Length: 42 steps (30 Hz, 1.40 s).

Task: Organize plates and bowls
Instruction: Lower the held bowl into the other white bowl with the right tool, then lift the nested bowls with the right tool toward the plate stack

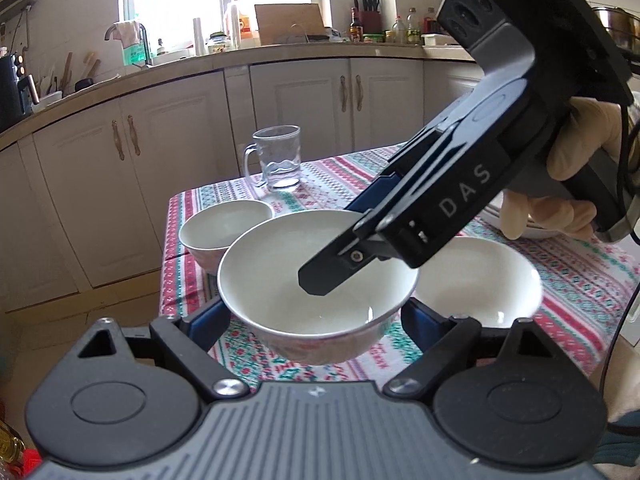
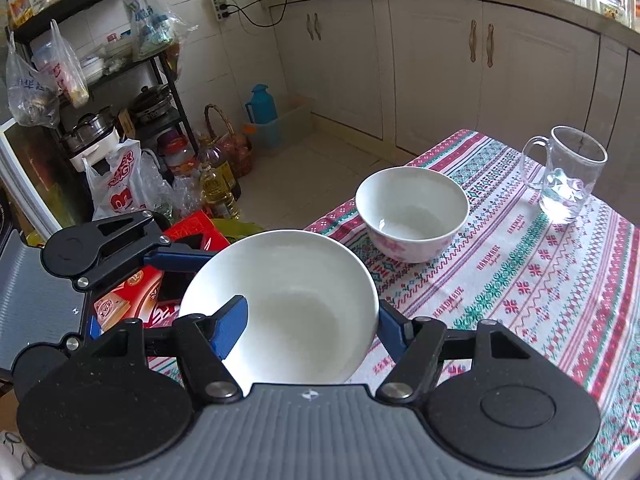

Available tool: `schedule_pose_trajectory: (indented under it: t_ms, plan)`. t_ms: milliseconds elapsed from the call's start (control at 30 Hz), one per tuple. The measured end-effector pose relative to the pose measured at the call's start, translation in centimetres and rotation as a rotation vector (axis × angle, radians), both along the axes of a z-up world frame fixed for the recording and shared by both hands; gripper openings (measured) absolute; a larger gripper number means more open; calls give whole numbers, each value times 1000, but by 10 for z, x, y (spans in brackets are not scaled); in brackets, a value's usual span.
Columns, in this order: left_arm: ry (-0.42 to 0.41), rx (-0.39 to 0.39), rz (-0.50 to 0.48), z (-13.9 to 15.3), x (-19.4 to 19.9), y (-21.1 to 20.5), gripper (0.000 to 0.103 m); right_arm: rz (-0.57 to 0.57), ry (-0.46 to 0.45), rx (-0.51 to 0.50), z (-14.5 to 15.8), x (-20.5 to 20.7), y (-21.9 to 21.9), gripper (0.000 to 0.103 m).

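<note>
A white bowl with a pink floral outside [image 1: 316, 280] is lifted above the patterned tablecloth [image 1: 580, 280]. My right gripper [image 1: 352, 236] is shut on its far rim, one finger [image 1: 332, 270] inside the bowl. In the right wrist view the same bowl [image 2: 280, 304] fills the jaws, with the blue pad [image 2: 230, 326] inside it. My left gripper [image 1: 316, 320] is open, its blue pads either side of the bowl's lower wall. A second bowl [image 1: 226, 230] [image 2: 412, 218] stands at the table's far left corner. A third bowl [image 1: 480, 284] stands to the right. White plates [image 1: 520, 226] lie behind my right hand.
A glass mug [image 1: 280, 160] [image 2: 566, 174] stands near the table's far edge. Kitchen cabinets [image 1: 304, 108] run behind the table. A shelf rack [image 2: 100, 80], bags, oil bottles [image 2: 218, 188] and a red box [image 2: 132, 296] crowd the floor left of the table.
</note>
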<state>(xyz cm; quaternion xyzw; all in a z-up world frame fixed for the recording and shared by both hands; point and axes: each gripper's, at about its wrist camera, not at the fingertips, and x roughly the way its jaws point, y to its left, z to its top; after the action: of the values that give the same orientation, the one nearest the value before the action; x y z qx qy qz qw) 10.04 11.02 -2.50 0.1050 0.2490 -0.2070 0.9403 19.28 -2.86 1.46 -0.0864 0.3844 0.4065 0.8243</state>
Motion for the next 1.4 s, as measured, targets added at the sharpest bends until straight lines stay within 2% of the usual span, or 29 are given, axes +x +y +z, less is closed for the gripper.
schedule_pose_trajectory:
  t_ms: [767,1033,1400]
  plan:
    - [-6,51,-89,13,-42,-39,92,-36,-28,18,10,-65,-47,74]
    - [-24,44,-125,16,-40,-53,92,-73,-63,19,19,-74,-65,74]
    - [15,14,-186,6,-21,-74,92,-135,-62,-8,18,-74,-92,74]
